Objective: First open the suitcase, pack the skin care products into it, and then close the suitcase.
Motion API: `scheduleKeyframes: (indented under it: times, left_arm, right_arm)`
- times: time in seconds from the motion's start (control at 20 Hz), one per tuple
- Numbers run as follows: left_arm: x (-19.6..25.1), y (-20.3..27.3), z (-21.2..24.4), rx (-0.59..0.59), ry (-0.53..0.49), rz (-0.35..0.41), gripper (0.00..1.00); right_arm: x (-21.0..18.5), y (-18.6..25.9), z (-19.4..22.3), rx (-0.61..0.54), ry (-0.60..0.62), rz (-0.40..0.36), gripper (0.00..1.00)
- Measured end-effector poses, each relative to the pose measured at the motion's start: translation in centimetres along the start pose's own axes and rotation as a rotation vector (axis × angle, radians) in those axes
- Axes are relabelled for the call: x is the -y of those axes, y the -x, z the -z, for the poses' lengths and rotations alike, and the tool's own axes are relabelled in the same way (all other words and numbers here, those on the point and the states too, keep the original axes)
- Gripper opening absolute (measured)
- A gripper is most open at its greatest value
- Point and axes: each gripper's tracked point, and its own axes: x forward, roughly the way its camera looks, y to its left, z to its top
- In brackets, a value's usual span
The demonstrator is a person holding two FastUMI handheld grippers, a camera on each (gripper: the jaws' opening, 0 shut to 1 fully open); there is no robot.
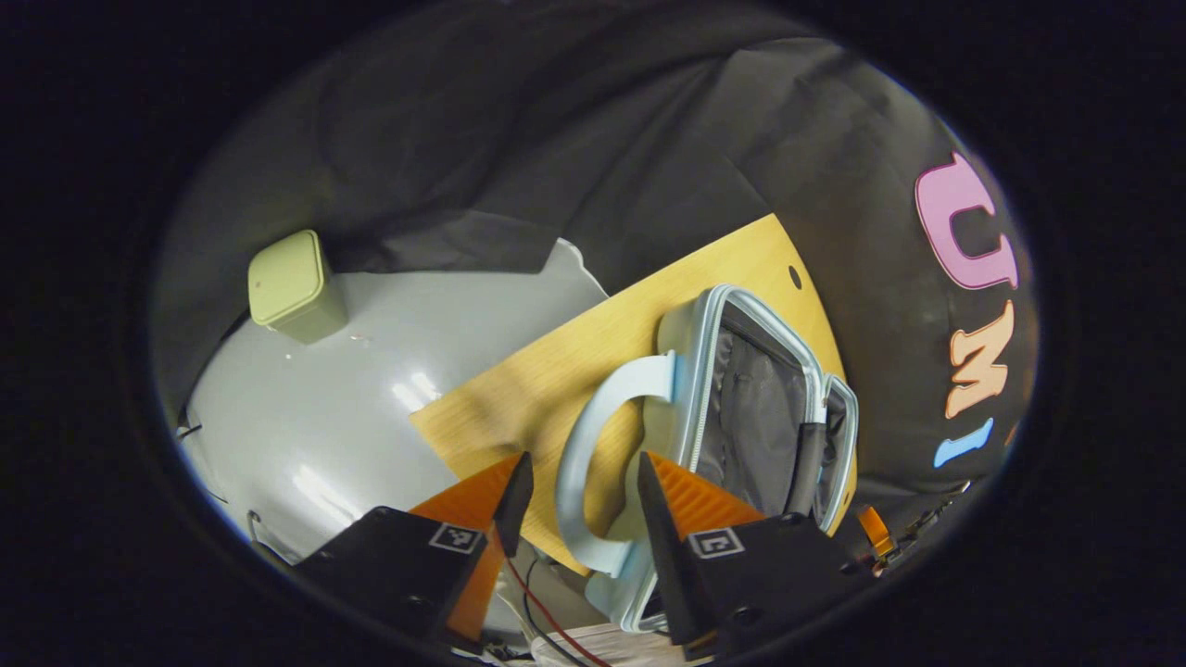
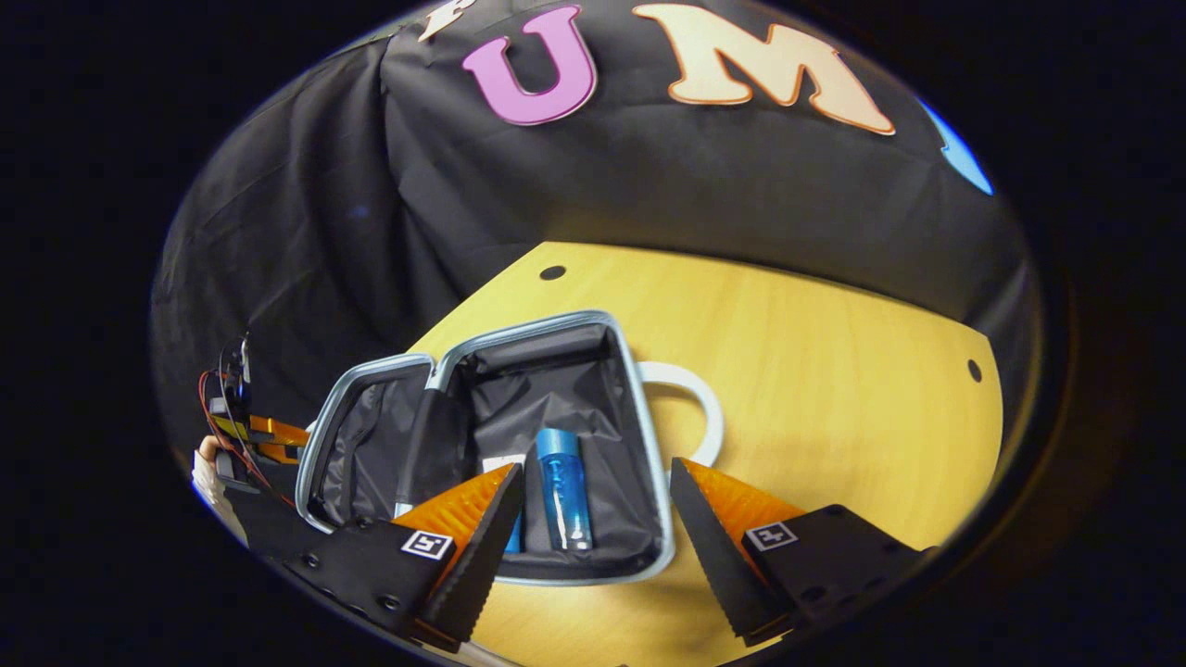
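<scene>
The suitcase is seen lying open just ahead of the right tool, a blue bottle inside, its long axis along the tool's fingers. Both tools are held apart, gripping nothing; the handle is framed between the left tool's fingers.

Suitcase lay open on table.
Bottle inside, handle at its 3 o'clock, bin on floor.

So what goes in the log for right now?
suitcase: open | blue bottle: inside | left gripper: open, at handle | right gripper: open

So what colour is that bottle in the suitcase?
Shiny blue; the bottle lies in the open suitcase, clearest in the right gripper view.
</scene>
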Motion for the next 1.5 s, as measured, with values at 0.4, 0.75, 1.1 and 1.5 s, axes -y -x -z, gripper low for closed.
scheduleKeyframes:
  times: [0.4, 0.75, 1.1, 1.5]
  left_arm:
    - [-0.8, 0.1, 0.4, 0.020, 0.047, -0.021, 0.09]
    - [1.6, 2.2, 0.6, 0.037, 0.005, -0.005, 0.06]
    - [9.6, 8.9, 0.8, 0.121, -0.043, 0.062, 0.04]
    - [20.8, 13.1, 3.1, 0.162, -0.167, 0.176, 0.05]
  right_arm:
    - [4.7, 4.1, 1.1, 0.031, -0.095, 0.086, 0.98]
    - [5.7, 5.5, 3.1, 0.030, -0.113, 0.101, 0.98]
    - [6.5, 6.7, 4.0, 0.045, -0.121, 0.092, 0.98]
    - [7.3, 7.8, 4.9, 0.056, -0.121, 0.044, 0.94]
